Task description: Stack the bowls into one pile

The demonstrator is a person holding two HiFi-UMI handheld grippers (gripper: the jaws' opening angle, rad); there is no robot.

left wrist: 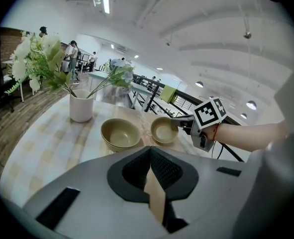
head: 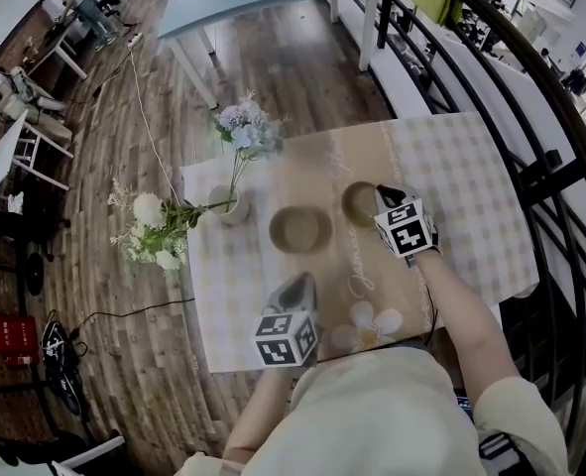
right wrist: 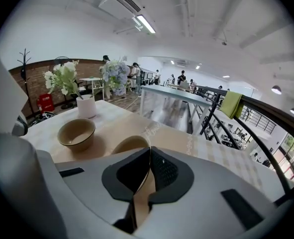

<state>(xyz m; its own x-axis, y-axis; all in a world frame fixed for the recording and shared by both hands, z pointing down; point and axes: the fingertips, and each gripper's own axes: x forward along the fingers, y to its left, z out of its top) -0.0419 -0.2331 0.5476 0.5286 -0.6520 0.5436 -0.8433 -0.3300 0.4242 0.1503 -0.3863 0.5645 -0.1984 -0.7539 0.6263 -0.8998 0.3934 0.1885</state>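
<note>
We hold the small bowl with the right gripper. Its jaws are closed on the near part of the rim, and in the right gripper view the rim passes directly between them. The bowl seems to rest on the table, just beside the centre bowl and apart from it. The centre bowl shows a double rim in the left gripper view, so it is perhaps two bowls already nested, but we cannot be sure. The left gripper hovers near our body, with its jaws together and nothing between them.

We judge that the main risk is in the grip. We pinch only one side of the rim, so when we lift, the weight can turn the bowl around the jaws, and it can slip out or tip. If it comes down off-centre, it can knock the edge of the centre bowl and push it toward the vase, which stands near and looks easy to upset.
</note>
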